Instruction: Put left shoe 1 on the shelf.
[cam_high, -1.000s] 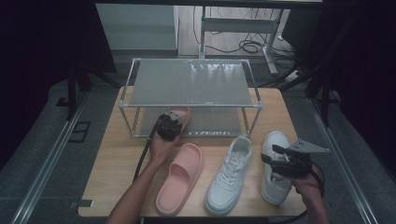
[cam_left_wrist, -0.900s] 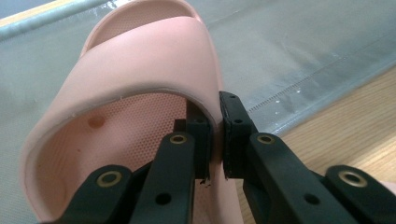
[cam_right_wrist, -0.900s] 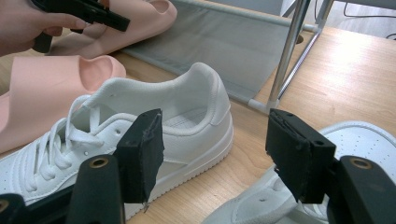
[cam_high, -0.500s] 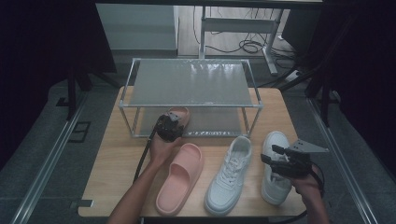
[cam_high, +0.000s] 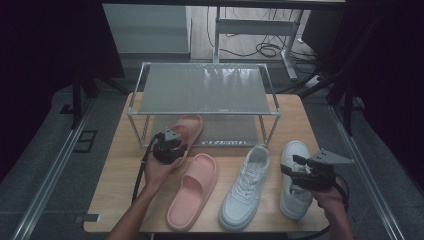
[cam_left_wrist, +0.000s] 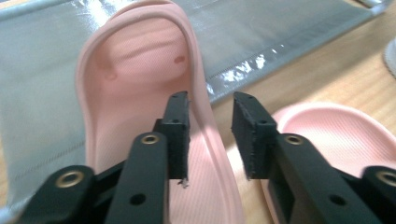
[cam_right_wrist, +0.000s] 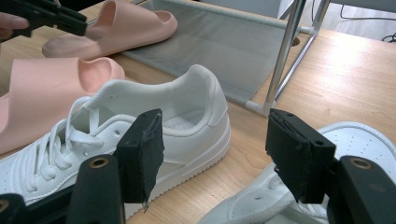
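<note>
Slipper laid on the rack's bottom shelf

Sneakers sit nearest: a white sneaker (cam_high: 296, 180) under the right gripper (cam_high: 295, 169), whose jaws stand wide apart with nothing between them, hovering over its collar. Beside it a second white sneaker (cam_high: 246, 187) lies heel toward the rack. Left of that a pink slipper (cam_high: 192, 190) lies on the wooden table (cam_high: 120, 170), its long axis running from the near edge toward the rack.

Farther in, the left gripper (cam_high: 172, 150) hangs at the rear end of the other pink slipper (cam_left_wrist: 140, 84). Its jaws have just been closing a little and stand partly open, straddling the slipper's side wall without pressing it. This slipper rests on the grey lower shelf (cam_high: 225, 131) of the shoe rack (cam_high: 205, 90), its closed strap end pointing deeper under the rack and its rear end out over the table. The forearm comes in from the near edge.
</note>
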